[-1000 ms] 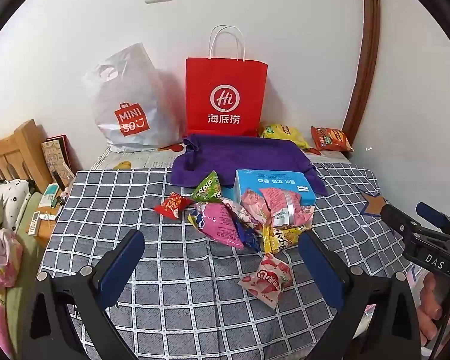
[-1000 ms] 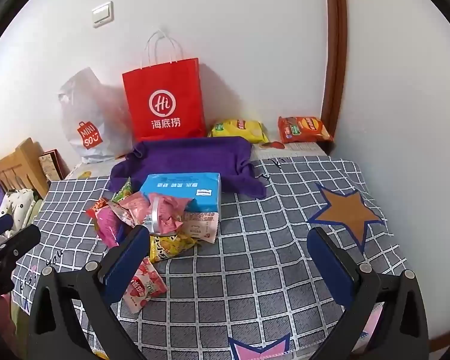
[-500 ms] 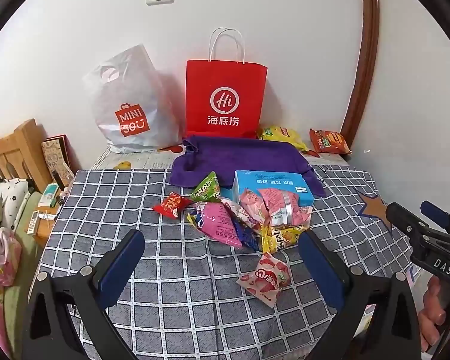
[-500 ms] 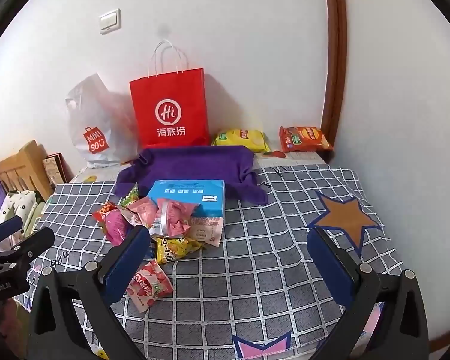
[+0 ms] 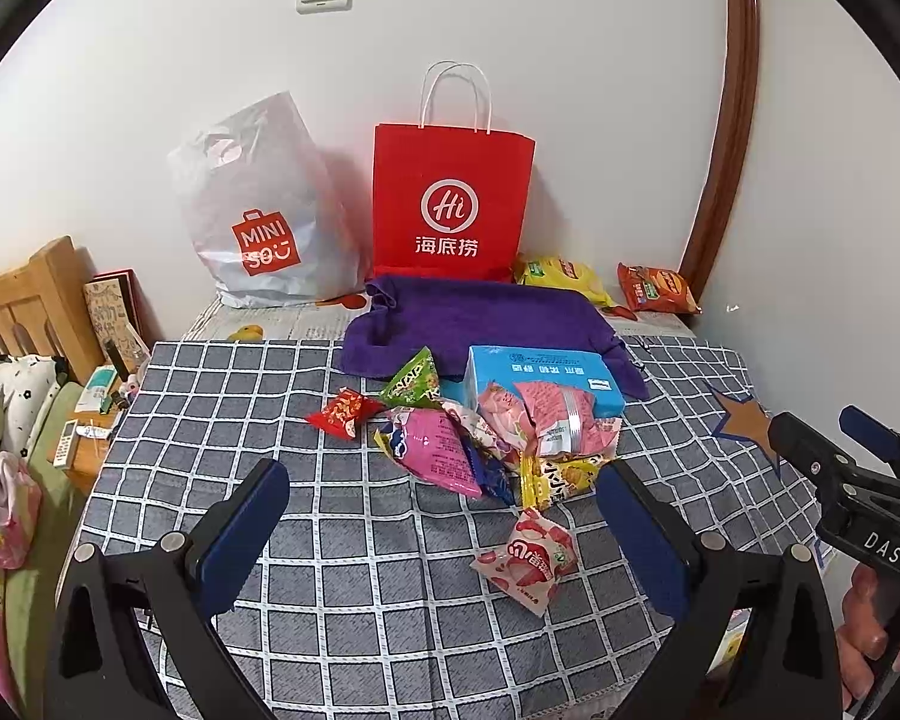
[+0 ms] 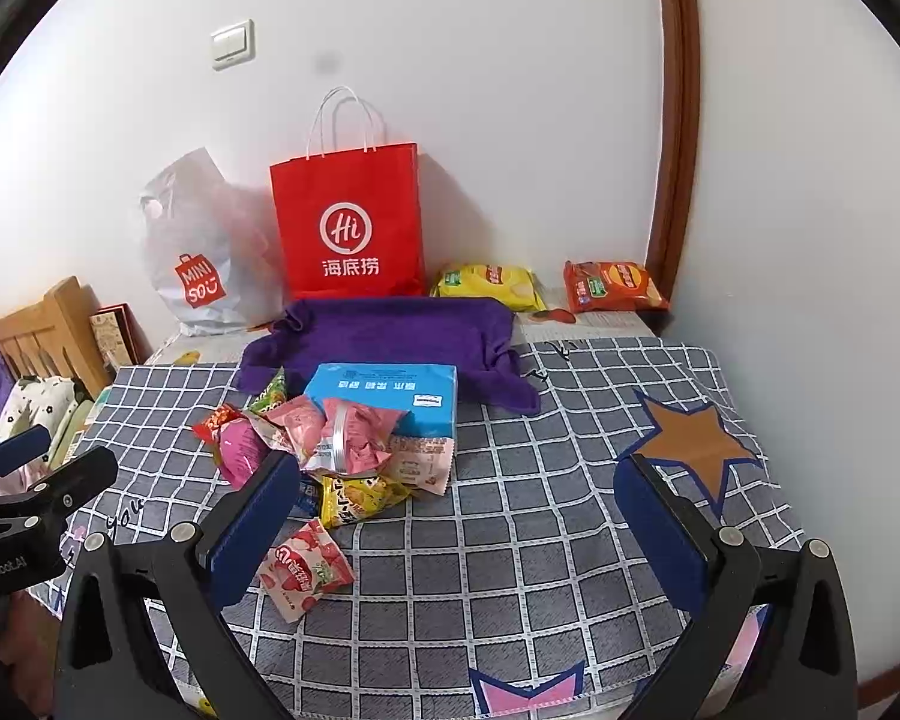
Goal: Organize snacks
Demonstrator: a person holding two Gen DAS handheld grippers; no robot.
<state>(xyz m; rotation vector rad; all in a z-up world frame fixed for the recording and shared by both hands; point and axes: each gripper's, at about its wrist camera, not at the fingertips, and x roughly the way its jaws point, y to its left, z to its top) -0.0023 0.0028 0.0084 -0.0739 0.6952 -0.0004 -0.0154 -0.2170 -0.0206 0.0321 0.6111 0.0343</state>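
A pile of small snack packets point(image 5: 498, 438) lies on the checked cloth in front of a blue box point(image 5: 546, 378). A pink strawberry packet point(image 5: 528, 558) lies alone, nearest me; it also shows in the right wrist view point(image 6: 303, 570). A red packet point(image 5: 342, 414) and a green one point(image 5: 414, 381) lie at the pile's left. My left gripper point(image 5: 444, 516) is open and empty, above the cloth short of the pile. My right gripper point(image 6: 462, 516) is open and empty, to the right of the pile point(image 6: 330, 450).
A red paper bag point(image 5: 450, 204) and a white plastic bag point(image 5: 264, 210) stand against the back wall. A purple towel point(image 5: 480, 318) lies behind the box. Yellow point(image 5: 564, 276) and orange point(image 5: 657, 288) chip bags lie at the back right. A wooden headboard point(image 5: 24, 300) is left.
Both grippers have pulled back and risen slightly, so the table appears a little farther away. Nothing on the table has moved.
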